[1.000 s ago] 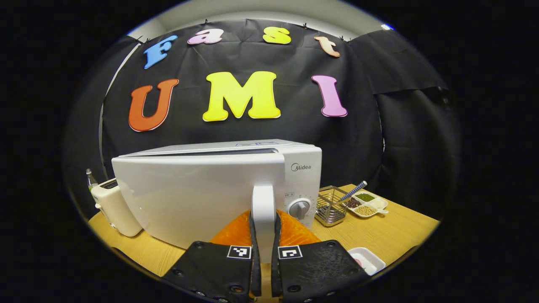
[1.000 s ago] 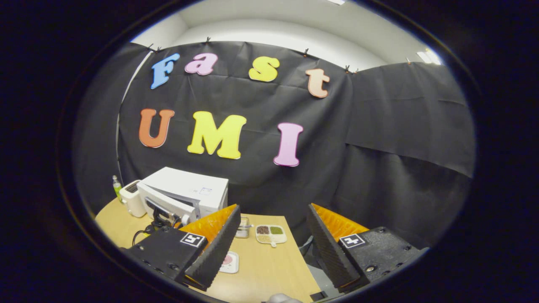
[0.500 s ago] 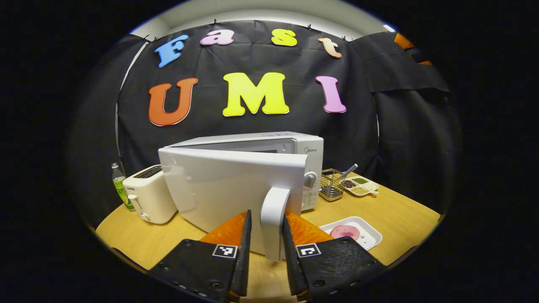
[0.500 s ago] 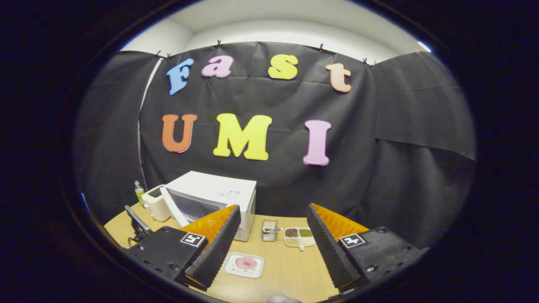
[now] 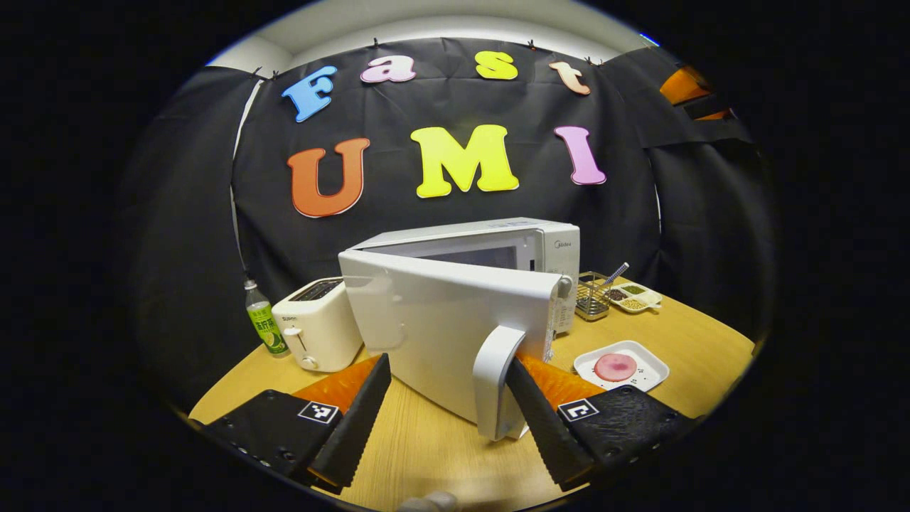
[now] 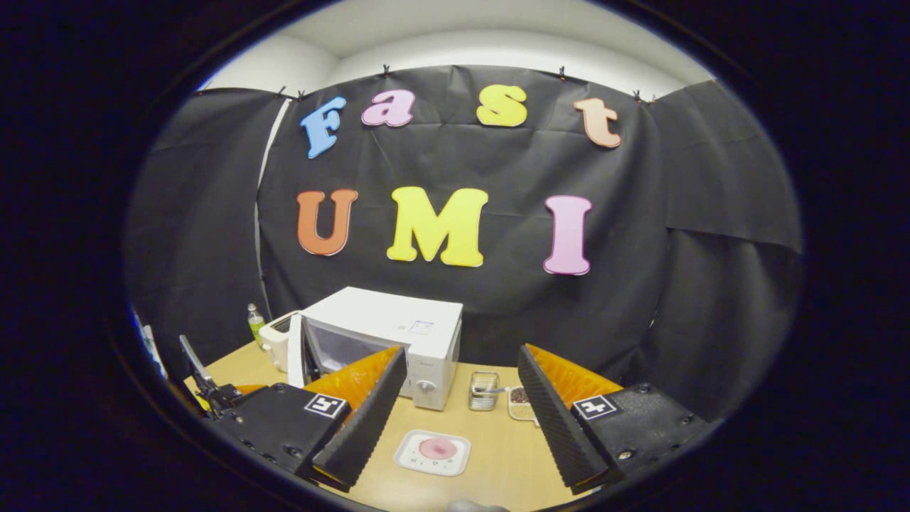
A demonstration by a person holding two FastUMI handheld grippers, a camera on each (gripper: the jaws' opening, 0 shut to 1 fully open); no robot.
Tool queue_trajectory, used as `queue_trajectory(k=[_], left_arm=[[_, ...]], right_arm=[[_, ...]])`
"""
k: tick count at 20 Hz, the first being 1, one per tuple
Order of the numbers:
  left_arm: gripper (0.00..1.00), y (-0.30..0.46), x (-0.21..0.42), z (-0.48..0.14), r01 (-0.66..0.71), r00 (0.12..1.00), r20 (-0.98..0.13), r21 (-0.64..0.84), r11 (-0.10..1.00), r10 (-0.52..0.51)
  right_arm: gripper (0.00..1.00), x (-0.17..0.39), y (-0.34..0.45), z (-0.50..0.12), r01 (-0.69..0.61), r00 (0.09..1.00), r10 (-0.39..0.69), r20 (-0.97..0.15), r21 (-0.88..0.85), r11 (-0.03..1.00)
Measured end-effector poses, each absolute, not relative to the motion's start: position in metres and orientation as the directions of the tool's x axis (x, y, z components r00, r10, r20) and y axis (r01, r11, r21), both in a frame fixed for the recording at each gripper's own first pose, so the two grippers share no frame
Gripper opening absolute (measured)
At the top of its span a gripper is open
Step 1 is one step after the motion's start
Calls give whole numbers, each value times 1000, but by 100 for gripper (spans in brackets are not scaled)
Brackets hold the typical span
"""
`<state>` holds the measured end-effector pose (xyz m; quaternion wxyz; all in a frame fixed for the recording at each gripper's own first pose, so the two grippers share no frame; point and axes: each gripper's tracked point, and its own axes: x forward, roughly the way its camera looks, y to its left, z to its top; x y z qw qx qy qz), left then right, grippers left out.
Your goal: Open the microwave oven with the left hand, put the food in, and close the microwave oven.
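A white microwave [image 5: 498, 245] stands on the wooden table, its door [image 5: 441, 320] swung partly out towards me. The door's white handle [image 5: 494, 377] stands between the fingers of my left gripper [image 5: 448, 364], close against the right finger [image 5: 540, 419] and well apart from the left one. That gripper is open. The food, a pink slice on a white plate [image 5: 616, 367], lies on the table right of the door. In the right gripper view the microwave [image 6: 398, 323] is farther off with its cavity showing, and the plate [image 6: 435, 451] lies low between the fingers of my right gripper [image 6: 462, 355], which is open and holds nothing.
A cream toaster [image 5: 316, 323] and a green bottle [image 5: 263, 323] stand left of the microwave. A wire basket [image 5: 591, 297] and a divided dish of beans [image 5: 634, 296] sit to its right. The table's edge [image 5: 718, 355] curves round at the right.
My left gripper has opened and let go of the door handle. The door has swung farther out. The right gripper has turned, bringing the microwave and plate nearer the middle of its view.
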<state>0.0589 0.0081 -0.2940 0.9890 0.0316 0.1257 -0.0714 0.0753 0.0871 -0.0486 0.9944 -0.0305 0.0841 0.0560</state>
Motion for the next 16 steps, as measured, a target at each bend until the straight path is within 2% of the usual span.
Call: queue_trajectory(k=[1, 5, 6, 9, 11, 16], left_arm=[[96, 17, 53, -295, 140, 957, -260, 38, 989, -126], [96, 65, 29, -296, 82, 961, -272, 89, 993, -55], [96, 79, 24, -297, 66, 959, -282, 92, 994, -38], [96, 119, 8, -299, 9, 954, -298, 110, 994, 24], [96, 145, -1, -300, -32, 952, -298, 133, 991, 70], [96, 203, -10, -291, -144, 942, -279, 165, 976, 186]], right_arm=[[100, 79, 90, -55, -122, 976, 114, -183, -33, 992], [100, 85, 92, -95, -119, 956, 117, -267, 9, 993], [96, 86, 93, -102, -119, 952, 119, -281, 16, 993], [96, 93, 90, -123, -112, 951, 100, -293, -26, 993], [100, 97, 90, -145, -114, 938, 98, -332, -30, 993], [99, 107, 86, -203, -101, 888, 104, -447, 29, 994]])
